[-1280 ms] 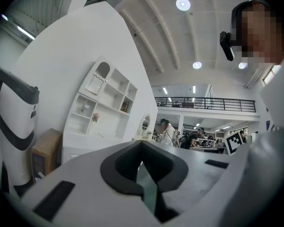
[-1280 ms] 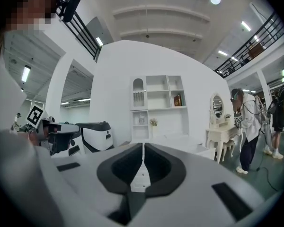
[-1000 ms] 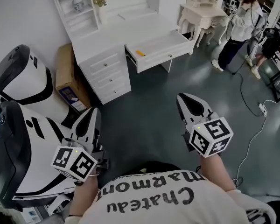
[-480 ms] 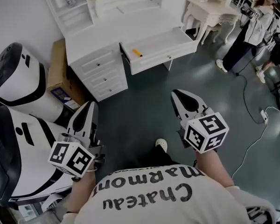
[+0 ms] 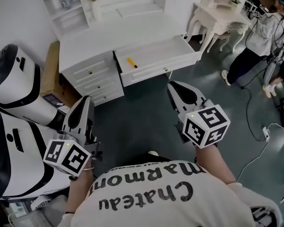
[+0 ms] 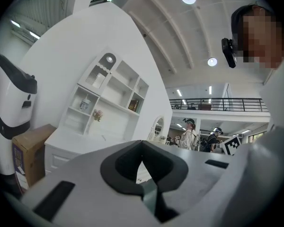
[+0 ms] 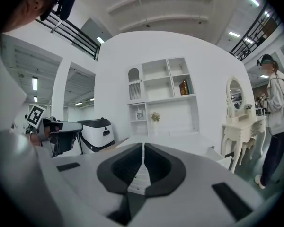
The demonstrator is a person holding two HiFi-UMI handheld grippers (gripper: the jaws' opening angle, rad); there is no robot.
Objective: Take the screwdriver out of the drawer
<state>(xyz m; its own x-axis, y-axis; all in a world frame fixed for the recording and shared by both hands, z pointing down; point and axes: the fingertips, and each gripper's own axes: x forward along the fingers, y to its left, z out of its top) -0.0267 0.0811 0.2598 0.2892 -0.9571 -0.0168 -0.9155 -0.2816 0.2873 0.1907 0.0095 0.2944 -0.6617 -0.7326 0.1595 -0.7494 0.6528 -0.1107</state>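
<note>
A screwdriver (image 5: 131, 62) with a yellow handle lies at the left end of the open white drawer (image 5: 157, 70), which is pulled out of the white desk (image 5: 128, 30). Both grippers are held level over the dark floor, well short of the desk. My left gripper (image 5: 86, 98) is shut and empty, pointing towards the desk's stack of small drawers (image 5: 92, 79). My right gripper (image 5: 172, 85) is also shut and empty, its tip just in front of the open drawer. In the gripper views the jaw tips of the left gripper (image 6: 142, 142) and the right gripper (image 7: 143, 145) meet.
Large white and black machines (image 5: 14, 79) stand close on the left, with a cardboard box (image 5: 49, 74) beside the desk. A white shelf unit (image 5: 68, 6) sits on the desk. A dressing table (image 5: 217, 18), a person (image 5: 267, 32) and a floor cable (image 5: 270, 126) are to the right.
Both grippers have moved forward across the floor towards the desk, which now sits nearer and further left in the head view. The jaws of both stayed shut.
</note>
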